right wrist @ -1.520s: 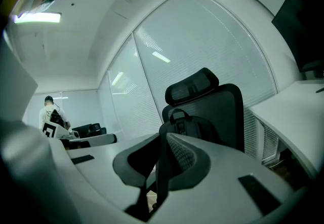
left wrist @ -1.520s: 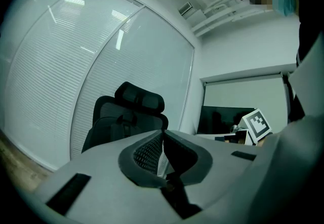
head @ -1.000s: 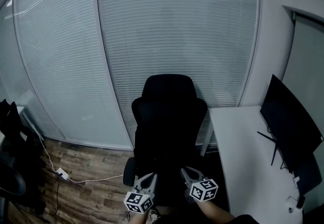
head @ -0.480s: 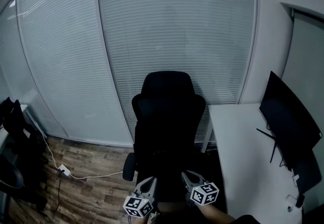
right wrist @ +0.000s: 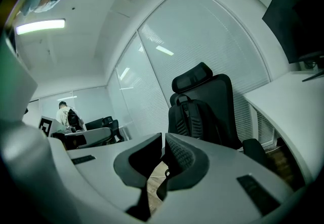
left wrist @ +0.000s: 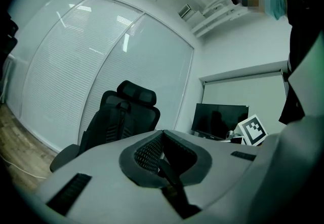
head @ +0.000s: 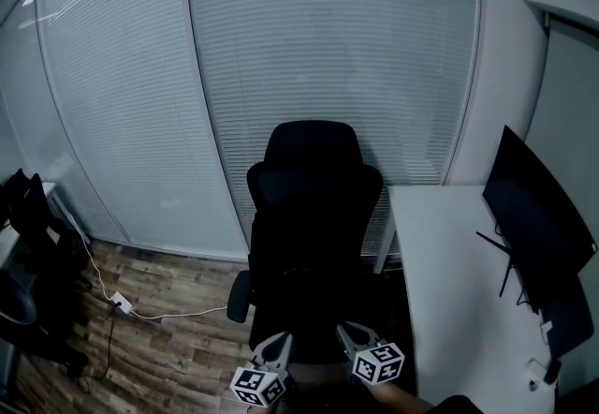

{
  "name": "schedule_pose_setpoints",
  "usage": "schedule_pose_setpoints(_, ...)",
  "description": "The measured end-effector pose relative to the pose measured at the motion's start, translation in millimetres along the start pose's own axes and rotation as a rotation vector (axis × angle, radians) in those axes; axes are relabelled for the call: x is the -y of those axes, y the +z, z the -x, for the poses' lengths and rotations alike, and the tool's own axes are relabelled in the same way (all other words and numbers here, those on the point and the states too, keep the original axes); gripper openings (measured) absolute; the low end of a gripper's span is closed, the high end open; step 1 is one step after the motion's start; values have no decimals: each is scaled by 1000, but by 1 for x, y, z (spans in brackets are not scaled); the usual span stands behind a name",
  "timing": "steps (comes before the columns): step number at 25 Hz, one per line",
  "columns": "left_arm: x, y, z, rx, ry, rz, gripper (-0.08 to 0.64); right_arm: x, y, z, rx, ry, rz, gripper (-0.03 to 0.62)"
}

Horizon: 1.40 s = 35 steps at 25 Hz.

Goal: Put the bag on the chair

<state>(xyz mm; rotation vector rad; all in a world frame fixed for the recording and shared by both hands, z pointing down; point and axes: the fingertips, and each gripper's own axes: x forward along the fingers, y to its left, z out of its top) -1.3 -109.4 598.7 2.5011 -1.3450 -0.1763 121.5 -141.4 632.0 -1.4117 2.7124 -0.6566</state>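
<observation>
Bag (right wrist: 195,116) upright on chair (head: 314,215); left gripper (left wrist: 161,134), right gripper (right wrist: 164,139) closed, empty, before chair; hold yours clear, bag undisturbed.

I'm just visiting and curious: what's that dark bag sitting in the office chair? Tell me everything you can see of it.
The bag is a black backpack, apparently of matte fabric. It stands upright in the black chair, its back panel facing out into the room. Two padded, ribbed shoulder straps run down its front, and a small carry loop sticks up at the top. It leans against the backrest, below the headrest. Its base is hidden, so how it sits on the seat cannot be seen. Only the chair appears to touch it.
</observation>
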Motion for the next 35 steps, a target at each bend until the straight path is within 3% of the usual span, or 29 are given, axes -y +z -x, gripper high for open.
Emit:
schedule_pose_setpoints(12,10,-8,17,34,19,40,18,-7,-20,13,-25,13,-11,48)
schedule_pose_setpoints(35,17,-6,13,40,44,41,18,-7,0,15,16,40,7,44)
